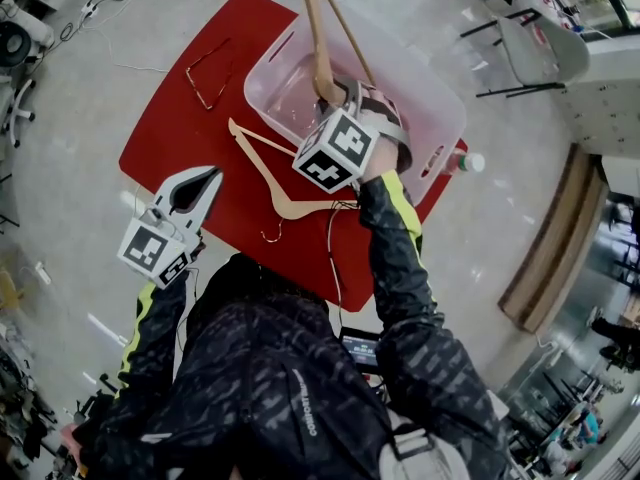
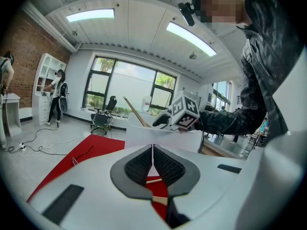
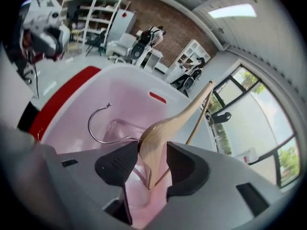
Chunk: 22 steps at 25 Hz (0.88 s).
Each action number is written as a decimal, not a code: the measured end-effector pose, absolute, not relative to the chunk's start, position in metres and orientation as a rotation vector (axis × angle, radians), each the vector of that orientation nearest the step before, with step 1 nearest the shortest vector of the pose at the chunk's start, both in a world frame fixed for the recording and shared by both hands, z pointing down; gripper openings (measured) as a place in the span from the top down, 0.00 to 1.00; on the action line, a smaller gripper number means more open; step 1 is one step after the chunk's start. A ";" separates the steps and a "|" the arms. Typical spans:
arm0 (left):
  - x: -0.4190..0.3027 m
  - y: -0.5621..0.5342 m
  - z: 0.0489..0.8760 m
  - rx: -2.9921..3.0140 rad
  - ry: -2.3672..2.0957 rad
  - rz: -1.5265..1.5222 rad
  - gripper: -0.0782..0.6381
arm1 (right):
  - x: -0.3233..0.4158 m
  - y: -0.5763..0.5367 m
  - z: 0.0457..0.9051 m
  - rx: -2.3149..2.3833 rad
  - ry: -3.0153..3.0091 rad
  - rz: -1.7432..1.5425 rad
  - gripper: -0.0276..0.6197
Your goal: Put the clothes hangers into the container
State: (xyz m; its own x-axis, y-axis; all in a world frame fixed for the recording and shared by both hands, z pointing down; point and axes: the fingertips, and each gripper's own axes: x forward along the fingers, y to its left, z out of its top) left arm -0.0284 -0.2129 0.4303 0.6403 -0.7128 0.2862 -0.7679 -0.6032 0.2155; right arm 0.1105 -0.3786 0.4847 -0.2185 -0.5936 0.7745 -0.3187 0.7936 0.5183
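Note:
My right gripper (image 1: 345,96) is shut on a wooden hanger (image 1: 318,38) and holds it over the pink see-through container (image 1: 440,118). In the right gripper view the hanger's neck (image 3: 156,147) sits between the pads, its metal hook (image 3: 96,123) hangs down inside the container (image 3: 120,87), and its arm rises up and away. A second wooden hanger (image 1: 268,173) lies on the red table (image 1: 170,118) in front of the container. A thin dark hanger (image 1: 205,73) lies at the table's far left. My left gripper (image 1: 205,180) hovers by the table's near left edge, shut and empty (image 2: 152,164).
The container stands on the right half of the red table. A bottle (image 1: 468,162) lies just past the container's right side. Cables trail over the floor beyond the table. Chairs and shelves stand further off, with people near them in the left gripper view.

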 end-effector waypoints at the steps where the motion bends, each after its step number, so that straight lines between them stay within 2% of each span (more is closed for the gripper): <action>1: -0.029 -0.212 0.430 2.544 -1.188 0.245 0.87 | 0.114 -0.378 0.487 0.688 -1.766 -0.334 0.66; 15: -0.033 -0.203 0.434 2.548 -1.171 0.221 0.87 | 0.146 -0.356 0.520 0.662 -1.749 0.001 0.65; 22: -0.038 -0.201 0.439 2.534 -1.174 0.222 0.87 | 0.137 -0.343 0.526 0.616 -1.908 0.365 0.65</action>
State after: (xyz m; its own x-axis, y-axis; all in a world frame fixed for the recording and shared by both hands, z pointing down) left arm -0.0378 -0.2007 0.4386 0.6464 -0.7100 0.2793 -0.7630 -0.6014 0.2372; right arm 0.1370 -0.3427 0.5263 -0.3182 -0.2502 0.9144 -0.5702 0.8211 0.0262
